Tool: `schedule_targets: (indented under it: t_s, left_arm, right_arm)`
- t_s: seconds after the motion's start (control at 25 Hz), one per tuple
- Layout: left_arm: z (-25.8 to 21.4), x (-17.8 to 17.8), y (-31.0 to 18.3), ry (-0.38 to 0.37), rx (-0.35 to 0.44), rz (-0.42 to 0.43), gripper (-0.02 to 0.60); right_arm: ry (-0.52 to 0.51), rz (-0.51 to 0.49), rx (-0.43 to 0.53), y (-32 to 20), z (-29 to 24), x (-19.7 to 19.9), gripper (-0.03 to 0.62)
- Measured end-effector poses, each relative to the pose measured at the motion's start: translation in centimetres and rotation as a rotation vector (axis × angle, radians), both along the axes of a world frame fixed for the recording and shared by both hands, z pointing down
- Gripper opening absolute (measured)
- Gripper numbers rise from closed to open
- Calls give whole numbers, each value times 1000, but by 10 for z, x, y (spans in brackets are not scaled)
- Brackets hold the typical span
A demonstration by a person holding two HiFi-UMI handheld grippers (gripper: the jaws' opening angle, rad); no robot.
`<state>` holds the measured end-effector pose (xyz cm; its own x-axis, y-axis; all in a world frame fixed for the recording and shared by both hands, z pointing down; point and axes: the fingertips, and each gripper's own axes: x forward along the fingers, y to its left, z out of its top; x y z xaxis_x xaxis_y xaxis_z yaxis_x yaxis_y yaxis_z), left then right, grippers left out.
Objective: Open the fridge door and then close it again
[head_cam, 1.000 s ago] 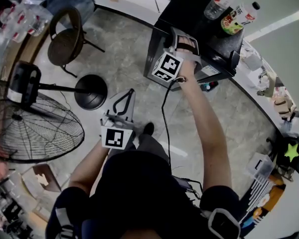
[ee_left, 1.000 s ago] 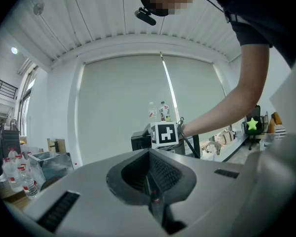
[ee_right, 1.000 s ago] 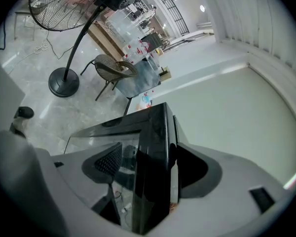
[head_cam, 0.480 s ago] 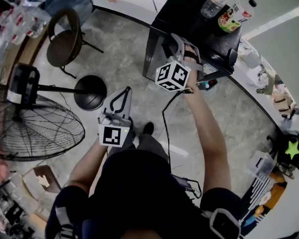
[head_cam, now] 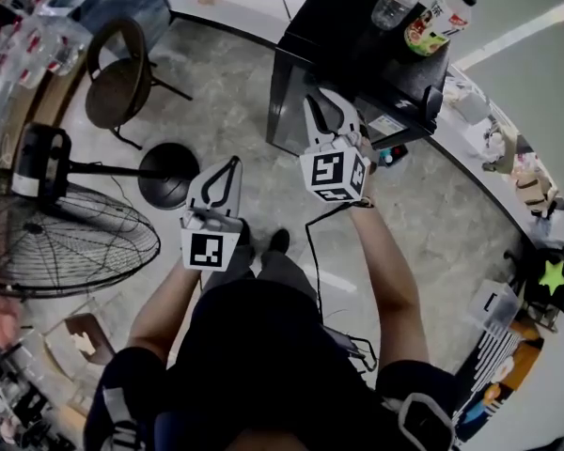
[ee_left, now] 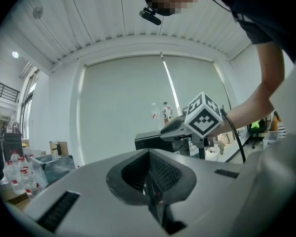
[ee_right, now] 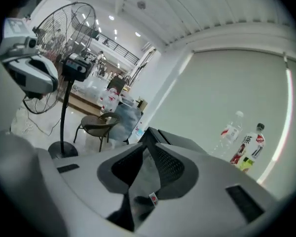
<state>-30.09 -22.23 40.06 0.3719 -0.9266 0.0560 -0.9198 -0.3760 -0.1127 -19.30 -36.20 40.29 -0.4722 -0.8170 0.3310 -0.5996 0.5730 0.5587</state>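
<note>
- Black fridge [head_cam: 357,45] at 12 to 1 o'clock in the head view, standing on the grey floor [head_cam: 235,101], door flush with the body and looking shut.
- On its top, toward the 1 o'clock corner: a clear bottle [head_cam: 395,3] and a bottle with a red and green label [head_cam: 432,26], upright and side by side.
- Right gripper [head_cam: 317,101] just at 6 o'clock of the fridge front, pointing toward it; fingers just closing in, nearly together with a thin gap left, nothing between them, no touch on the door to be made out.
- Left gripper [head_cam: 231,163] at 8 o'clock of the right one, well apart from the fridge; fingers pressed fully together, empty.
- Large wire-caged fan [head_cam: 66,242] on a round base at 9 o'clock, a brown chair [head_cam: 117,78] at 10 to 11 o'clock.
- Cluttered worktop [head_cam: 489,191] curving past the fridge at 3 to 4 o'clock.
</note>
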Motion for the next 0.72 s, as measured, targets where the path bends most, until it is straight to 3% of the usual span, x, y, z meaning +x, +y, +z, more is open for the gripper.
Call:
schedule_targets:
  t_s: [0.4,0.72]
  left_arm:
    - [-8,9,-4,28,13,-7,23]
    - [-16,18,-8,41,33,-3,23]
  right_arm:
    - [-356,67,-79,33,-26,34,43]
    - [-518,113,-122,59,-30,54,20]
